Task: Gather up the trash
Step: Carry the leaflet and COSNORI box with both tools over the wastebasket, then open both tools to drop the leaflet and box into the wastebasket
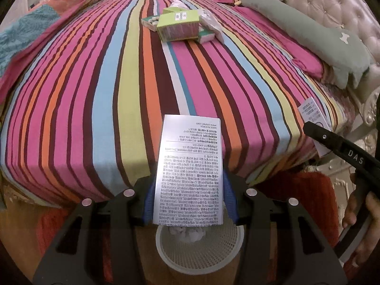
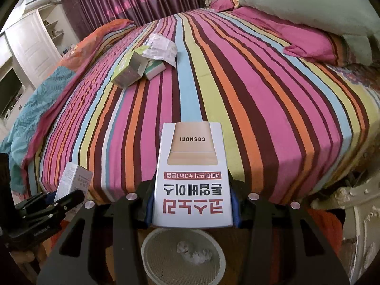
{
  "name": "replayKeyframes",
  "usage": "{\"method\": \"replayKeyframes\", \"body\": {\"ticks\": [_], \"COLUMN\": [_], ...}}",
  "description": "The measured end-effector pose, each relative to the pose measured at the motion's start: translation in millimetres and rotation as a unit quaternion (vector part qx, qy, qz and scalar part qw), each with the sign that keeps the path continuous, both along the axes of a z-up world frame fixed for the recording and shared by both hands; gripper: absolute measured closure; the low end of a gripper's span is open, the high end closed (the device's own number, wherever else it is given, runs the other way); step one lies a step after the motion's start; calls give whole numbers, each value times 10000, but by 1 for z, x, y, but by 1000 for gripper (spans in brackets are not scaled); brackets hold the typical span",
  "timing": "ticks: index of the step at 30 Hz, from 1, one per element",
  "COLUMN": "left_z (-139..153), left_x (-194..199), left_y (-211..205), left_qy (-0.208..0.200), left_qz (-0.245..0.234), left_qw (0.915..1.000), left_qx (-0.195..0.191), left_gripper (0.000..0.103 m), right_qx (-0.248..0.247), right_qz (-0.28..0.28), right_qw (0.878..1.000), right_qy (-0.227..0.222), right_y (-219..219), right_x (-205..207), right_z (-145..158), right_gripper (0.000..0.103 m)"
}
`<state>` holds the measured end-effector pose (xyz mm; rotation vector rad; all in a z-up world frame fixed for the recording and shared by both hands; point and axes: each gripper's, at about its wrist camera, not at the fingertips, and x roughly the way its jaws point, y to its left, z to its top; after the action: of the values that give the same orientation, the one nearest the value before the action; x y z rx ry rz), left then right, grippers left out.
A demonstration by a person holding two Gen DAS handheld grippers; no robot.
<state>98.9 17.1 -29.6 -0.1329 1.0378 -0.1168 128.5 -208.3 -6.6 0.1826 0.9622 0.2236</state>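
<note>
My left gripper [image 1: 188,199] is shut on a silver carton with small black print [image 1: 190,171], held above a white mesh waste basket [image 1: 199,249] with crumpled tissue inside. My right gripper [image 2: 191,201] is shut on a white Cosnori carton with red lettering [image 2: 192,178], held above the same basket [image 2: 182,254]. Further trash lies on the striped bed: green boxes [image 1: 178,23] and a crumpled wrapper [image 1: 209,21]; in the right wrist view they are the green box [image 2: 129,70] and crumpled paper [image 2: 161,47].
The striped bed [image 1: 118,83] fills the view ahead, with pillows [image 1: 308,33] and a tufted headboard [image 1: 332,7] at the right. A folded quilt [image 2: 47,90] lies at the bed's left. The other gripper shows at each view's side [image 1: 344,152] [image 2: 47,204].
</note>
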Motion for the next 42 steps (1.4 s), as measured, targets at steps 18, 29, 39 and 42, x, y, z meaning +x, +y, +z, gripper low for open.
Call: {"method": "replayKeyframes", "body": {"ticks": [18,29,39,42], "left_z": [-73,-119,-164,-172], "left_x": [-46,-40,-32,-33], "left_y": [-25,-36,-44,-43], "left_qy": [1028,1894,2689,2860], "left_qz": [-363,-501,-569,-560], "left_qw": [9940,9805,9614,9565], "left_qx": [-69,135,151,138], "left_gripper": [56,56,56,56], "right_qx": [571,321,362,359], "right_qz": [365,509,333,338], "right_qw": [9830,9581,9373,9332], "right_qy": [1704,2799,3450,3559], "right_y": [26,43,42,44], "right_x": [-47,-37,-26,-32], "right_z": [-79,-129,-169,-177], "right_gripper": [58,58,58,58]}}
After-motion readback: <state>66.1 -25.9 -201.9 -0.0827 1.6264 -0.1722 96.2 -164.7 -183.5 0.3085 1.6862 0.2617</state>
